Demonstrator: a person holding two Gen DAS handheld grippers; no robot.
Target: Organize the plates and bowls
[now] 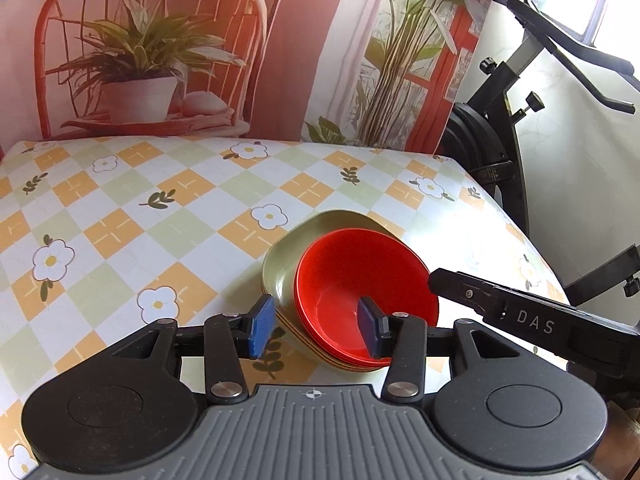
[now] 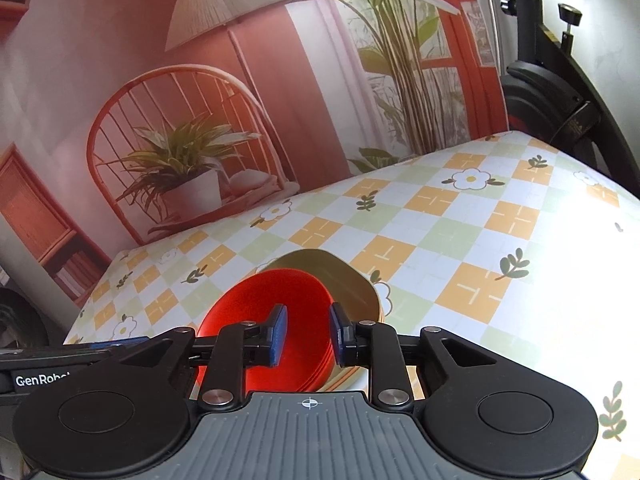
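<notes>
A stack of red bowls sits inside a stack of olive-green square plates on the flowered tablecloth, near the table's right side. My left gripper is open and straddles the near-left rim: one blue pad is outside the plates, the other is inside the top bowl. In the right wrist view my right gripper is narrowly open astride the red bowls' right rim, with the green plates just beyond. Its black body reaches in from the right.
The checked tablecloth stretches left and back from the stack. A printed backdrop of a chair and plants stands along the far edge. A black exercise bike stands off the table's right edge.
</notes>
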